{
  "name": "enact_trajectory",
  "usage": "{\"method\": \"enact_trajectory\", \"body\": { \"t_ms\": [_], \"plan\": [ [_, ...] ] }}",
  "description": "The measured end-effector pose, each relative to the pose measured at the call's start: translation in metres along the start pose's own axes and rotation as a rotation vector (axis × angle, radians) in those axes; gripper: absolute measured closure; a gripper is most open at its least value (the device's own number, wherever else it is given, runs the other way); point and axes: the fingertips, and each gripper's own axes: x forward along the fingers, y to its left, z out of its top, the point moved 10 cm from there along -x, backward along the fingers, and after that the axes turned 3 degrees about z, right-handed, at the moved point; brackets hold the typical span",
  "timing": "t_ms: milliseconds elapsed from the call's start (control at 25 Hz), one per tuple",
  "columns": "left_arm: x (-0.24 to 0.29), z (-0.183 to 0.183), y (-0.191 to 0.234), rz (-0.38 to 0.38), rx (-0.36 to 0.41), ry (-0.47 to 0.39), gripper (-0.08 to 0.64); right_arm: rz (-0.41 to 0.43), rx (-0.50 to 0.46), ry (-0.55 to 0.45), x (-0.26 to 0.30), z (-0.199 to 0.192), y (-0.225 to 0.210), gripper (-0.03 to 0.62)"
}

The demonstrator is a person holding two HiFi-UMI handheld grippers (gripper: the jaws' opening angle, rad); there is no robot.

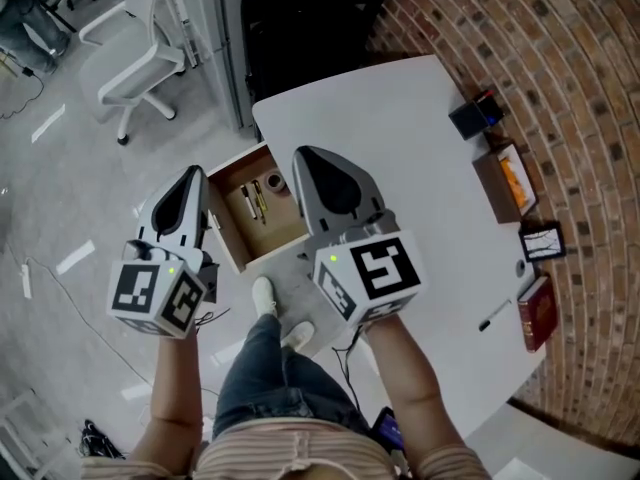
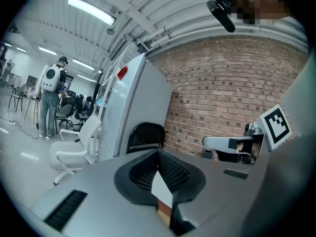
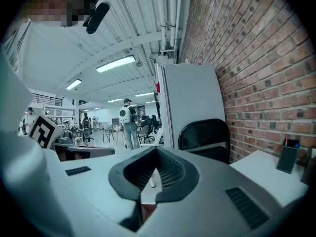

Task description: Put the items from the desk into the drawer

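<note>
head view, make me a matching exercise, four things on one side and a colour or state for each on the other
Things:
1 drawer
2 book
3 marker
4 desk

Colour or state:
a white
b dark red
c open
d black

Pairs: 1-c, 2-b, 3-d, 4-a

Drawer [image 1: 272, 233] open upward; desk [image 1: 400, 138] middle bare; clutter [image 1: 500, 183] lines brick wall [image 1: 560, 88] edge.
</note>
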Motion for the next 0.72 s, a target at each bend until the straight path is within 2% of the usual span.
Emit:
{"method": "enact_trajectory", "body": {
  "t_ms": [720],
  "plan": [
    [-0.050, 0.025, -0.034, -0.032, 0.061, -0.084, 0.551, -0.025, -0.041, -0.109, -0.055, 0.018, 0.017, 0.575]
  ]
}}
